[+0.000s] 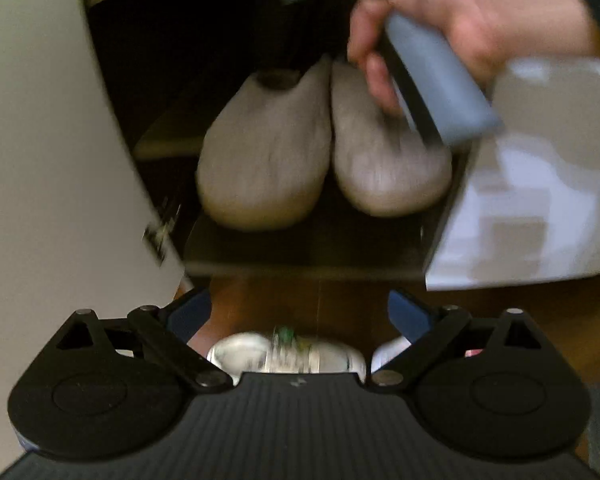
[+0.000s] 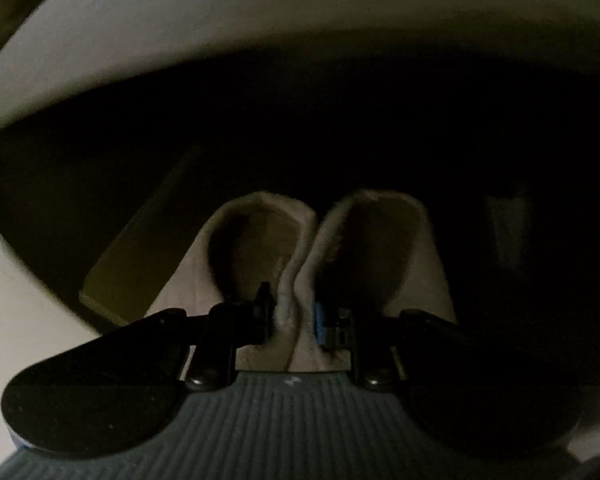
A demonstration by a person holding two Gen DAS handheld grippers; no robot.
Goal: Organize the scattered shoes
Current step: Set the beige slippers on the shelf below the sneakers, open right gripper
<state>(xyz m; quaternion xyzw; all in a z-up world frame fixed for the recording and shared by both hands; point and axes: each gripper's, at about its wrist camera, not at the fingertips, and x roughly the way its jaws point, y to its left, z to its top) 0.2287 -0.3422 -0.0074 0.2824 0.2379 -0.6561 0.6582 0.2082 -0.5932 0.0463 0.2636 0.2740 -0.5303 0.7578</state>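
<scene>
Two beige slippers, the left one [image 1: 264,152] and the right one [image 1: 384,156], stand side by side on a dark shelf [image 1: 308,248] inside a cabinet, toes toward me. My left gripper [image 1: 300,312] is open and empty, below the shelf's front edge. In the right wrist view my right gripper [image 2: 296,316] is shut on the touching inner collars of both slippers [image 2: 296,280], deep in the dark cabinet. The person's hand and the grey handle of the right gripper [image 1: 440,80] show above the right slipper.
A white cabinet wall [image 1: 40,160] stands at the left and a white panel [image 1: 532,180] at the right of the opening. Below the shelf is a brown wooden floor [image 1: 300,300] with a white shoe with green marks [image 1: 284,352] by my left gripper.
</scene>
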